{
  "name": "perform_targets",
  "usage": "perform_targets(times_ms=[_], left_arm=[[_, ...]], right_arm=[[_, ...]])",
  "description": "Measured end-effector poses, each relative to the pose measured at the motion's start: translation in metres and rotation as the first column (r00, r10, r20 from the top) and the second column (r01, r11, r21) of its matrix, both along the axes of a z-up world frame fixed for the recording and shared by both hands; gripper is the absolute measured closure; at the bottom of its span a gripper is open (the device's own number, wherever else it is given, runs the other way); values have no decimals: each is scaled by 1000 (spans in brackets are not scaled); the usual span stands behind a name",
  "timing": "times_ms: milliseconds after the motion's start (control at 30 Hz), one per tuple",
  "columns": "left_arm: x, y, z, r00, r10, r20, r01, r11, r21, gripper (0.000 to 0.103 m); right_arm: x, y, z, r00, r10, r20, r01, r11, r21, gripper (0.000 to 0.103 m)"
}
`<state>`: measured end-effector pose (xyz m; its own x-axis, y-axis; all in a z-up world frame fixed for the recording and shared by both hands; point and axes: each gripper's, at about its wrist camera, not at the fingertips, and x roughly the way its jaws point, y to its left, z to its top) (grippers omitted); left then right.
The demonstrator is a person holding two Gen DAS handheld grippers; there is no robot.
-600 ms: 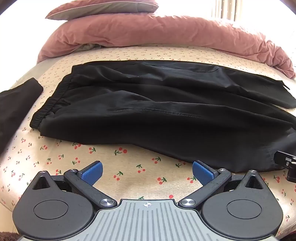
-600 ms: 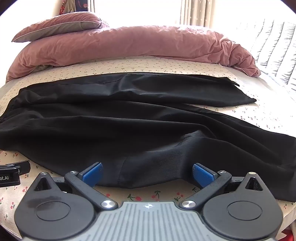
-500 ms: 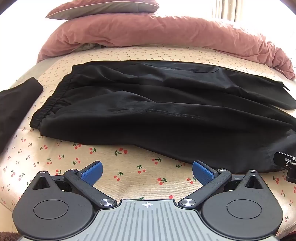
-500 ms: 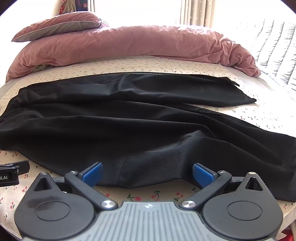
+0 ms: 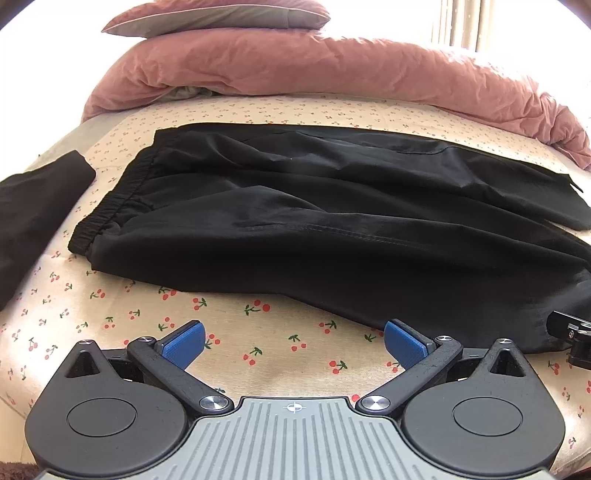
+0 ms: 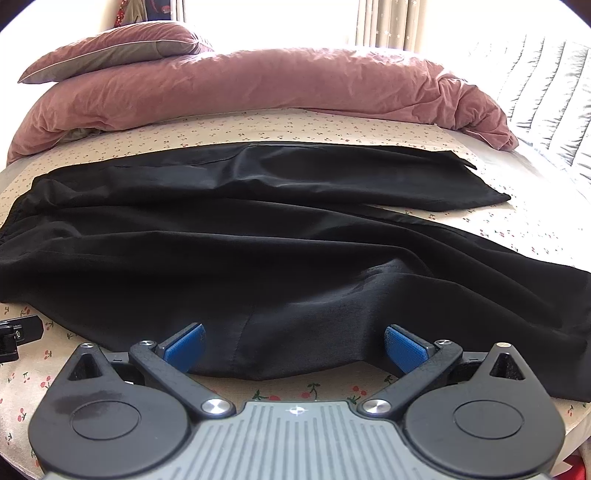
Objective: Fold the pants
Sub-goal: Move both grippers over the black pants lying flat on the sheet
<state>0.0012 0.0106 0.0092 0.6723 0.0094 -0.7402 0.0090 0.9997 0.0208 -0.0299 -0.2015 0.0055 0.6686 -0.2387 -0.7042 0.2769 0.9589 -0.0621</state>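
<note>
Item: black pants (image 5: pixel 332 229), laid crosswise on the bed (image 5: pixel 258 332). Elastic waistband (image 5: pixel 107 218) to the left; the two legs run off to the right, the far leg ending in a hem (image 6: pixel 480 184) on the sheet, the near leg passing toward the right edge of the right wrist view.

Condition: spread out, not flat. Ridges and soft folds cross the seat and both legs; the near edge bulges toward the cameras. The legs lie apart at their ends, not stacked.

Progress, judged: no fold made as yet. Left to do: bring one leg over the other, then fold along the length. Early stage.

Left gripper (image 5: pixel 293 343): jaws wide apart, holding nothing, over bare sheet just short of the near edge of the pants.

Right gripper (image 6: pixel 293 347): jaws wide apart, empty; the blue pads (image 6: pixel 404 347) stand either side of the bulging near edge of the cloth. Whether they touch it cannot be told.

Surface: cream bed sheet printed with small red cherries, soft, lightly creased.

Room: pink duvet (image 6: pixel 277 88) heaped along the far side; pink-and-grey pillow (image 5: pixel 221 16) on top of it; a second dark garment (image 5: pixel 33 218) at far left; pale quilted cover (image 6: pixel 546 85) at right; bright curtained window (image 6: pixel 384 22) behind.
</note>
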Motion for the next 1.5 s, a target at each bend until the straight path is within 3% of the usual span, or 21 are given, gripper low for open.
perform_targets(times_ms=[267, 467, 633, 1333, 1500], left_arm=[[-2, 2, 3, 999, 3, 47, -3, 1000, -2, 0], [-1, 2, 1, 1000, 5, -6, -5, 1000, 23, 0], [0, 4, -1, 1000, 3, -27, -3, 1000, -3, 0], [0, 4, -2, 999, 13, -35, -12, 1000, 22, 0], [-3, 16, -1, 1000, 18, -5, -18, 999, -45, 0]], right_arm=[[0, 1, 0, 1000, 2, -1, -2, 1000, -2, 0], [0, 2, 0, 1000, 5, -8, -5, 1000, -5, 0], [-1, 2, -1, 1000, 0, -8, 0, 1000, -8, 0], [-4, -2, -1, 1000, -22, 8, 23, 999, -37, 0], [-10, -5, 1, 997, 52, 54, -50, 998, -24, 0]])
